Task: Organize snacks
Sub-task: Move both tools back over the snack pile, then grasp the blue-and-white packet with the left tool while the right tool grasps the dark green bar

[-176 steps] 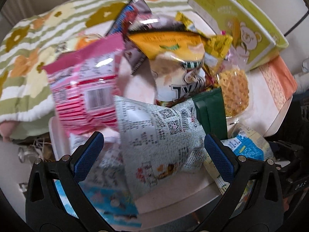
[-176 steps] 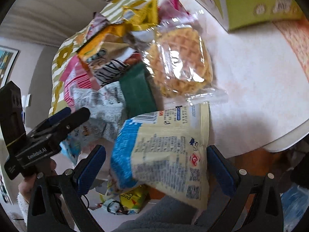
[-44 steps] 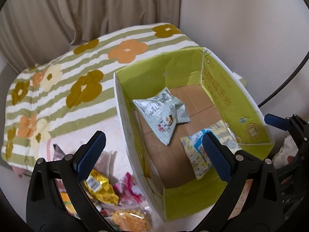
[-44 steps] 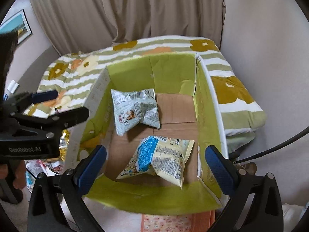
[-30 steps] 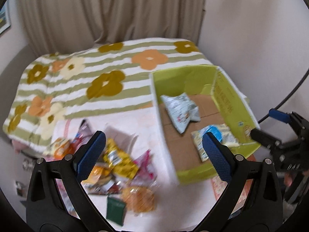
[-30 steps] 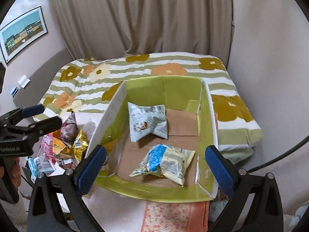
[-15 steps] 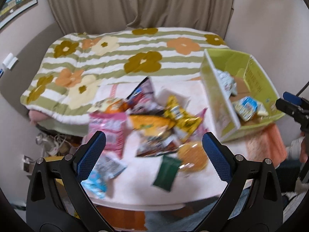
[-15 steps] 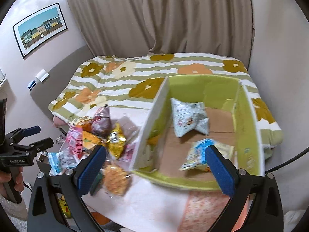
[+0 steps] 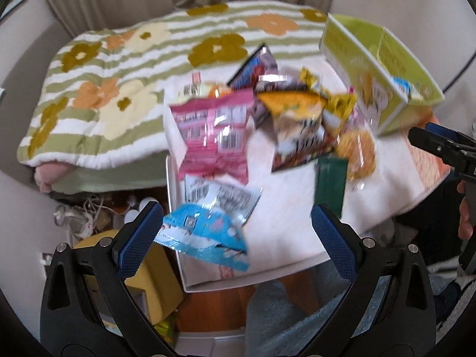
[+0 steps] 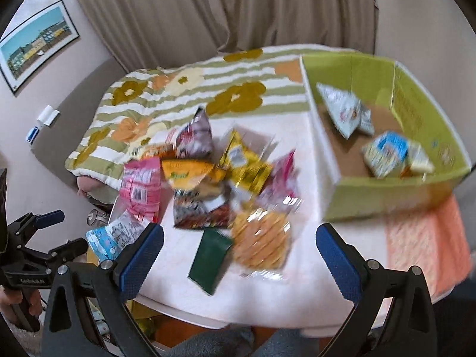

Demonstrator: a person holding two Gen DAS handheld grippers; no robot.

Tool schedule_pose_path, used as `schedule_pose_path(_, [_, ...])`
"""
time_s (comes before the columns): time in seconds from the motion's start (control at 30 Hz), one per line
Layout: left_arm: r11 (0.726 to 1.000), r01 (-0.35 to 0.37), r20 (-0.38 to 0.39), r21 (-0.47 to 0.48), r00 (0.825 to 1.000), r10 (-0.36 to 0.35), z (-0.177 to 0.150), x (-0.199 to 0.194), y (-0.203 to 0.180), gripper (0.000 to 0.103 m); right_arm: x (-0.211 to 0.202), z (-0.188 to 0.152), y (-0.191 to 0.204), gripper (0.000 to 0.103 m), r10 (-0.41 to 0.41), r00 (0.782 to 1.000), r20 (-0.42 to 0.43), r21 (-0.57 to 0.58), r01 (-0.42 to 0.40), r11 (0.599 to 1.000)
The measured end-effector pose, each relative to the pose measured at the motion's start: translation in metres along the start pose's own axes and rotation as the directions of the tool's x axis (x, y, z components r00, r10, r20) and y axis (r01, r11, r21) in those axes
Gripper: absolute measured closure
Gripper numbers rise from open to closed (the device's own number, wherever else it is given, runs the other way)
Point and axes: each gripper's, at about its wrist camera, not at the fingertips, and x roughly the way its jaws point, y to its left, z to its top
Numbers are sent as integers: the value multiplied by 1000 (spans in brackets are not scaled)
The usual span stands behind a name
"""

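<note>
Holding both hand-held grippers released and empty above the worktop (image 10: pixel 267 297), I have my left hand-held gripper (image 9: pixel 238 232) over the blue packet (image 9: pixel 205 232) at the edge and my right hand-held gripper (image 10: pixel 239 254) over the green packet (image 10: pixel 211 260) and waffle (image 10: pixel 260 244). Two packets lie in the green box (image 10: pixel 416 95).

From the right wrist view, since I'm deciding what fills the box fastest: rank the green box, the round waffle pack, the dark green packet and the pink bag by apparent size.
1. green box
2. round waffle pack
3. and 4. dark green packet and pink bag: they look alike, and the packet sits nearer, so I won't rank them.
</note>
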Motion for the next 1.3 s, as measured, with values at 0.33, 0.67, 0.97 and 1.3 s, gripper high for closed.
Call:
schedule_pose_path(0.33, [979, 5, -74, 203, 997, 10, -1, 68, 9, 3, 54, -51, 31, 1, -124, 991, -49, 94, 128, 987])
schedule_pose_path(0.67, [973, -48, -74, 225, 995, 66, -11, 110, 3, 3, 87, -79, 56, 1, -153, 987, -47, 55, 156, 986])
schedule_pose_path(0.97, [960, -88, -59, 267, 992, 108, -22, 125, -2, 4, 101, -79, 51, 14, -161, 985, -61, 67, 165, 984])
schedule_pose_path(1.3, [954, -98, -74, 285, 990, 123, -27, 136, -3, 24, 115, -71, 52, 23, -191, 980, -48, 59, 194, 979])
